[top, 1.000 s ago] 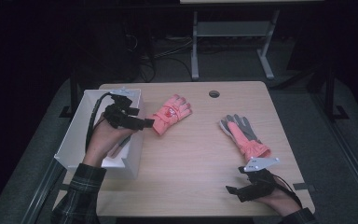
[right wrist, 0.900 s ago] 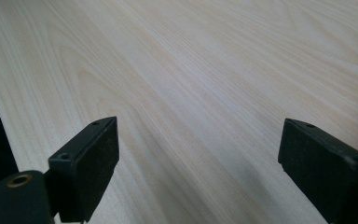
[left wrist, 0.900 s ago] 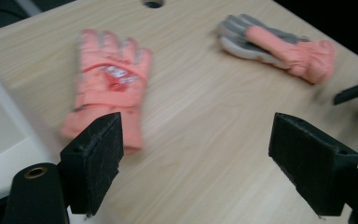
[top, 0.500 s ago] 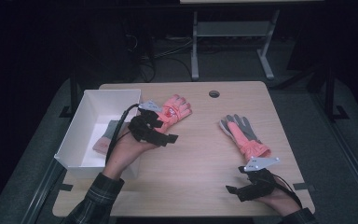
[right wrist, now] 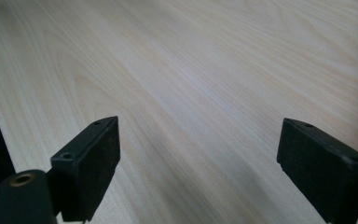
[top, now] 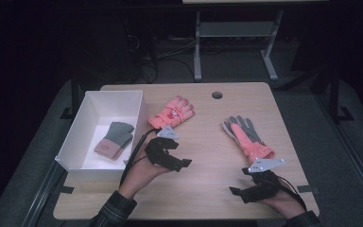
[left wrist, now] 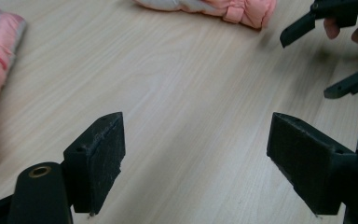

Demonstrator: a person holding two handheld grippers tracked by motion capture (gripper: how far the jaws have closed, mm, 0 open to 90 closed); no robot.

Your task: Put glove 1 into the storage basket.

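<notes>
Plainly, left gripper [top: 178, 158] and right gripper [top: 240, 193] fingers spread wide (holding nothing) over the table [top: 208, 137].

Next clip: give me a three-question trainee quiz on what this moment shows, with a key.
1. True or false: the white box holds a glove.
2. How many gloves lie on the bare table? A) one B) two C) three
3. Fill in: the left gripper is ____, gripping nothing.

Key:
1. True; the grey glove with pink cuff lies inside.
2. B: the pink glove and the grey-and-pink glove.
3. Open; so is the right gripper.
</notes>
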